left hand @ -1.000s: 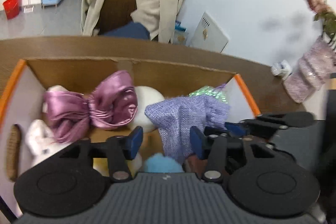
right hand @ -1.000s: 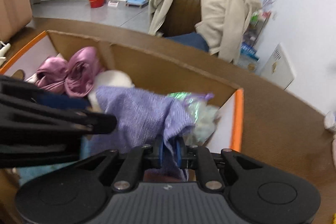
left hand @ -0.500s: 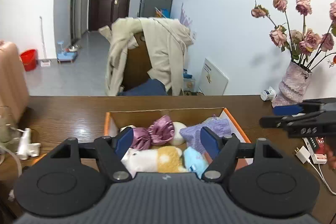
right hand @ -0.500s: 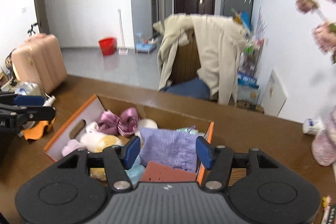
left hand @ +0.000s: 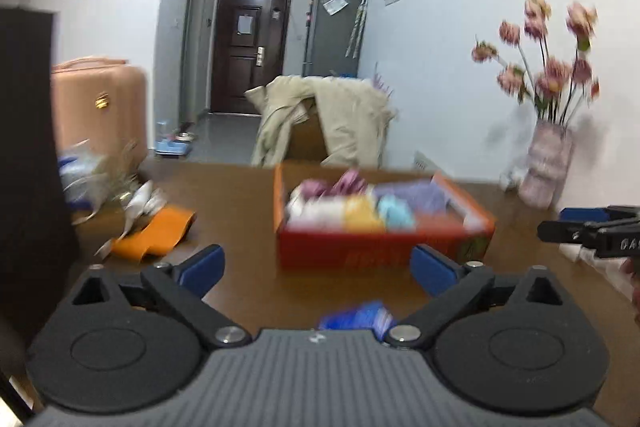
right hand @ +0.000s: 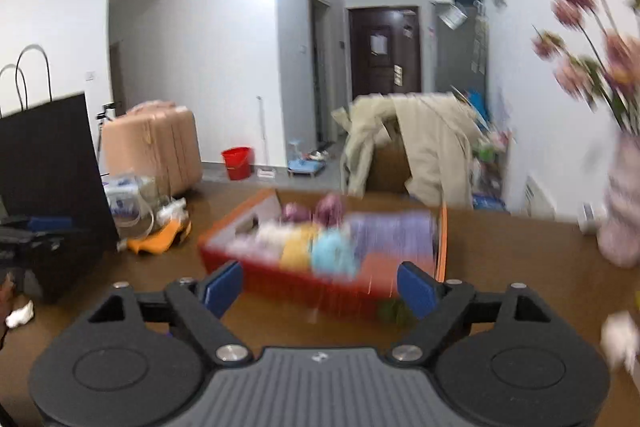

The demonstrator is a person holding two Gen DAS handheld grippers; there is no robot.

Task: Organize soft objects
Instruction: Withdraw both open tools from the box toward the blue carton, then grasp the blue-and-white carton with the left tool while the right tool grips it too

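An orange cardboard box (left hand: 360,255) stands on the brown table, blurred by motion. Inside it lie a purple pouch (left hand: 412,197), a pink satin bow (left hand: 348,181), a yellow plush (left hand: 360,211) and a light blue plush (left hand: 394,213). My left gripper (left hand: 316,269) hovers in front of the box with its jaws opening wide and nothing between them. My right gripper (right hand: 319,287) also hangs short of the box (right hand: 280,283), jaws opening and empty; the purple pouch (right hand: 392,231) rests at the box's right end. Each gripper shows at the edge of the other's view.
A black paper bag (right hand: 48,187) stands at the table's left, with an orange cloth (right hand: 160,239) and plastic clutter beside it. A pink vase of flowers (left hand: 548,167) stands at the right. A blue packet (left hand: 356,315) lies near my left gripper. A coat-draped chair (left hand: 332,123) is behind the table.
The right gripper let go of the purple pouch, which stayed in the box. Both grippers drew well back from the box and rose a little, their jaws spreading wide.
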